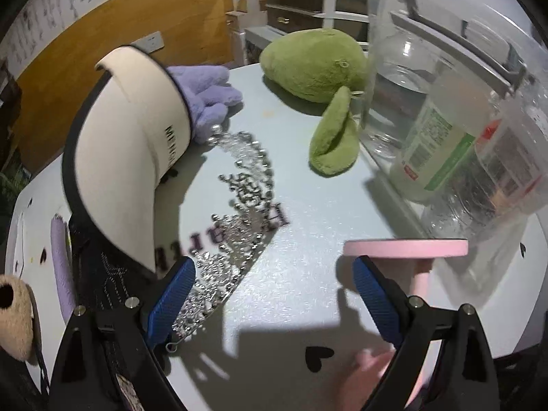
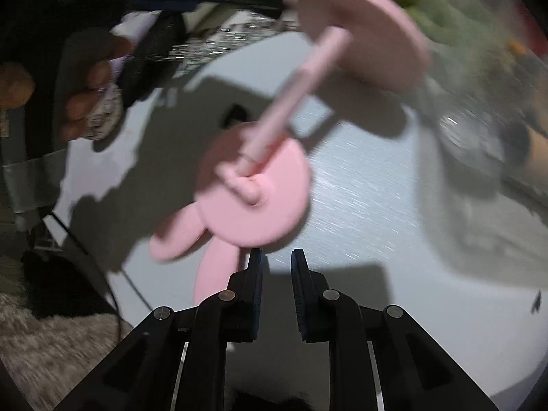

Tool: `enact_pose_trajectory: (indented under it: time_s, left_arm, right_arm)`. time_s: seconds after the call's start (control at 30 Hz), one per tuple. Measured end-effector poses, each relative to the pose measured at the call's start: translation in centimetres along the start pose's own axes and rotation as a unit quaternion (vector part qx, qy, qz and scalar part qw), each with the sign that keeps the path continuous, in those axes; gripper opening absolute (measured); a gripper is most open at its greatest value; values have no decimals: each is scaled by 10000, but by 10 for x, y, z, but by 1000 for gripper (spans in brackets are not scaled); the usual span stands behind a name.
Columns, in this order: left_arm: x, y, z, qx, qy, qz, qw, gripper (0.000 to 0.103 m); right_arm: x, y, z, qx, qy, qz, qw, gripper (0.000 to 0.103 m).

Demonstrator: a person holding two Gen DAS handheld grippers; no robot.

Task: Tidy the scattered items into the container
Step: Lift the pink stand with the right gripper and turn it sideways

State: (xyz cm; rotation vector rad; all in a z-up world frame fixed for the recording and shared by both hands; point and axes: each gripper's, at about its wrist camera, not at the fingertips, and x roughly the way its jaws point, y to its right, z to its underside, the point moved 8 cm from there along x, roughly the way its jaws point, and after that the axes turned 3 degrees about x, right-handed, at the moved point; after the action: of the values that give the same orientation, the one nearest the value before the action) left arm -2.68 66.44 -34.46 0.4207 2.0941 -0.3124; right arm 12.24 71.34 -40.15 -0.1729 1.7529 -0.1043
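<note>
My left gripper is wide open just above the pale table, with nothing between its blue pads. A silver tiara lies by its left finger. A white cap, a purple glove and a green plush lie farther off. A pink bunny-eared stand stands by the right finger. In the right wrist view that stand is just ahead of my right gripper. Its jaws are nearly together and only table shows in the gap. A clear container holding bottles is at the right.
A black strap with pale lettering and a brown plush lie at the table's left edge. A person's hand shows at the left of the right wrist view. Grey carpet lies below the table edge. The right wrist view is blurred.
</note>
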Motion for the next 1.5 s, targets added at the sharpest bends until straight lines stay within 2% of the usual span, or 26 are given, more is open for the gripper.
enact_pose_trajectory:
  time_s: [0.13, 0.3, 0.47, 0.6, 0.7, 0.77, 0.83, 0.9, 0.97, 1.07, 1.13, 1.2, 1.3, 1.5]
  left_arm:
    - [-1, 9, 6, 126, -24, 159, 9998, 93]
    - [-9, -5, 22, -202, -13, 171, 9996, 93]
    - [-45, -30, 44, -322, 179, -34, 9993, 93]
    - [-61, -42, 75, -305, 53, -109, 9995, 93]
    - [-66, -47, 100, -279, -124, -171, 9994, 93]
    - [-65, -48, 115, -299, -264, -186, 9990, 93]
    - [-66, -46, 124, -340, -324, -152, 9988, 93]
    - [-67, -43, 129, -377, -341, -85, 9987, 93]
    - [-71, -38, 133, -322, -305, -9, 9990, 93]
    - [-71, -23, 141, -75, -346, 149, 9993, 93]
    - [-67, -8, 148, 141, -453, 349, 9983, 93]
    - [-66, 5, 152, 276, -521, 555, 9967, 94]
    - [-58, 17, 159, 510, -613, 550, 9953, 94]
    - [-45, -1, 164, 523, -746, 213, 9956, 95]
  right_arm:
    - [6, -21, -9, -226, 113, -172, 9995, 19]
    - [-2, -22, -15, -208, 326, -263, 9989, 19]
    - [-58, 23, -24, 214, 1004, 329, 9942, 19]
    - [-120, 57, -46, 323, 2031, 1053, 9729, 19]
    - [-130, 58, -60, -128, 2246, 1452, 9635, 19]
    - [-118, 56, -69, -461, 2128, 1564, 9634, 19]
    - [-111, 52, -78, -666, 1960, 1451, 9675, 13]
    - [-105, 46, -86, -888, 1827, 1445, 9684, 13]
    - [-97, 38, -91, -1302, 1858, 1802, 9571, 13]
    - [-92, 34, -98, -1472, 1948, 2209, 9442, 13]
    - [-84, 39, -101, -1489, 1771, 2477, 9408, 13]
    - [-80, 42, -101, -1448, 1693, 2543, 9411, 13]
    - [-77, 46, -95, -1212, 1446, 2273, 9554, 13]
    - [-73, 40, -64, -762, 837, 1640, 9799, 13]
